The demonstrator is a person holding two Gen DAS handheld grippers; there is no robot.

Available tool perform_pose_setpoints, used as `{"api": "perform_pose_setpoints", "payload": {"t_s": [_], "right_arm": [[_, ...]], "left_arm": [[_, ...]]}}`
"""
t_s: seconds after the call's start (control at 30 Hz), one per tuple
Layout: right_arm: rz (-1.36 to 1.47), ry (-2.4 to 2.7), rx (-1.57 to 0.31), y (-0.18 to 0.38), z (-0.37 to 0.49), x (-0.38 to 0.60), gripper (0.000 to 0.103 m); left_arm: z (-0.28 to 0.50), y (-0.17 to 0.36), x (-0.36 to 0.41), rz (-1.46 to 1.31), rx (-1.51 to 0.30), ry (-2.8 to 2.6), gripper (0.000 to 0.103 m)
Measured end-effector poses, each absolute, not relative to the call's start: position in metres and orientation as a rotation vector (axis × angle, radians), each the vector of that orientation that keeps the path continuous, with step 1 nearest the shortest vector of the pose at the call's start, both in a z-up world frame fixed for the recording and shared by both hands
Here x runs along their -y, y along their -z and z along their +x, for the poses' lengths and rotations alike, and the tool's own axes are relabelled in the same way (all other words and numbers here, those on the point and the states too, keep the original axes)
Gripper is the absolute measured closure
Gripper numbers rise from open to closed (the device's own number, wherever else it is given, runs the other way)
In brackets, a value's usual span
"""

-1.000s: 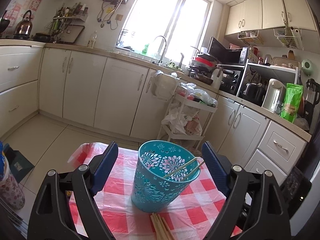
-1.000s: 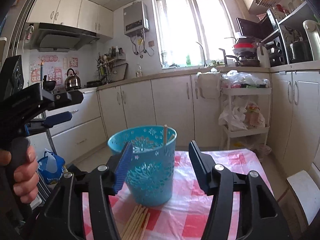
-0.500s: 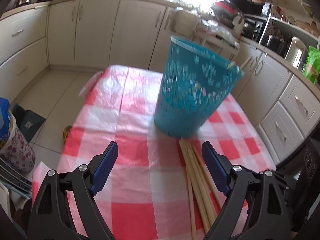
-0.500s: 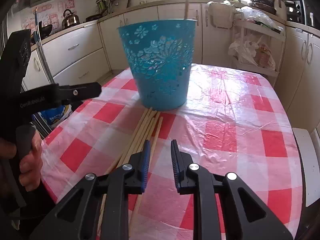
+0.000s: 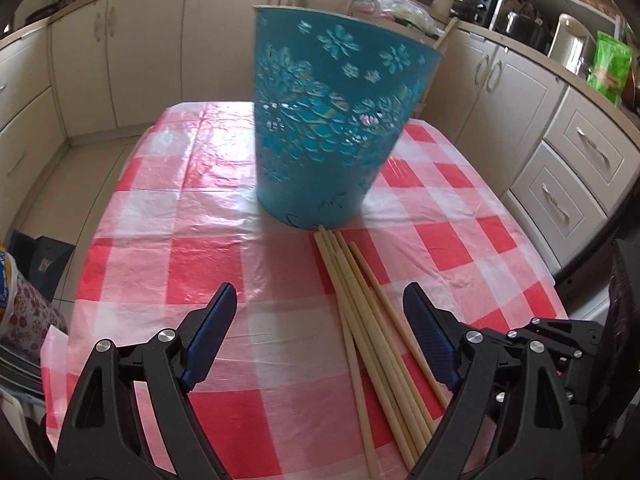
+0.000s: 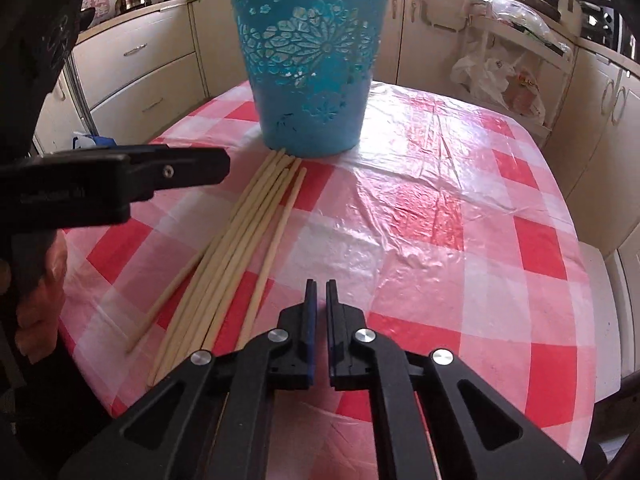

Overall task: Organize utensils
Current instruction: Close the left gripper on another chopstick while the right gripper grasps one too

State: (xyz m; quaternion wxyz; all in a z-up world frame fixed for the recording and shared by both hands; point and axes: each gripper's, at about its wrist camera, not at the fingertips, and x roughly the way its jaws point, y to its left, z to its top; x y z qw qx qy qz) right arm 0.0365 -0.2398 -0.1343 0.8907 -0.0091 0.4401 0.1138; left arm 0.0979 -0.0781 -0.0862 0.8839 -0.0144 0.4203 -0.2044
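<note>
A teal cut-out basket (image 5: 332,128) stands upright on the red-and-white checked tablecloth (image 5: 168,264); it also shows in the right wrist view (image 6: 310,60). A chopstick (image 5: 444,38) sticks out of its rim. Several pale wooden chopsticks (image 5: 372,328) lie in a loose bundle on the cloth in front of the basket, seen also in the right wrist view (image 6: 244,240). My left gripper (image 5: 320,312) is open and low over the cloth, straddling the bundle's near part. My right gripper (image 6: 319,286) is shut and empty, just right of the bundle.
Cream kitchen cabinets (image 5: 568,168) surround the small table. A white trolley with plastic bags (image 6: 504,76) stands behind it. The left gripper's body (image 6: 108,184) and the hand holding it reach in from the left in the right wrist view. The table edges are close on all sides.
Both grippers have come down and tilted toward the table. The right gripper went from open to shut. The left gripper moved closer over the chopstick bundle.
</note>
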Motion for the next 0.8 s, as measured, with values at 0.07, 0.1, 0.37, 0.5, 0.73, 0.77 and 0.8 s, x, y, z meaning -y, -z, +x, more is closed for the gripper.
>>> {"api": "perform_pose_setpoints", "payload": {"t_s": [0.07, 0.1, 0.37, 0.5, 0.73, 0.77, 0.8], "right_arm": [[0.022, -0.254, -0.885, 0.129, 0.035, 0.245, 0.097], [0.027, -0.261, -0.884, 0.127, 0.035, 0.246, 0.097], [0.022, -0.281, -0.880, 0.124, 0.037, 0.237, 0.073], [0.006, -0.297, -0.882, 0.125, 0.043, 0.226, 0.073], [-0.047, -0.280, -0.928, 0.136, 0.057, 0.215, 0.084], [-0.059, -0.278, -0.930, 0.135, 0.056, 0.214, 0.087], [-0.071, -0.271, -0.932, 0.136, 0.056, 0.214, 0.092]], "left_arm": [[0.099, 0.090, 0.086, -0.015, -0.887, 0.436, 0.035], [0.101, 0.092, 0.091, -0.004, -0.899, 0.440, 0.048], [0.107, 0.108, 0.100, 0.043, -0.963, 0.489, 0.088], [0.113, 0.106, 0.087, 0.025, -0.975, 0.491, 0.098], [0.119, 0.108, 0.072, 0.006, -0.994, 0.497, 0.098], [0.120, 0.108, 0.070, 0.002, -0.996, 0.498, 0.098], [0.120, 0.108, 0.068, -0.004, -1.001, 0.497, 0.098]]}}
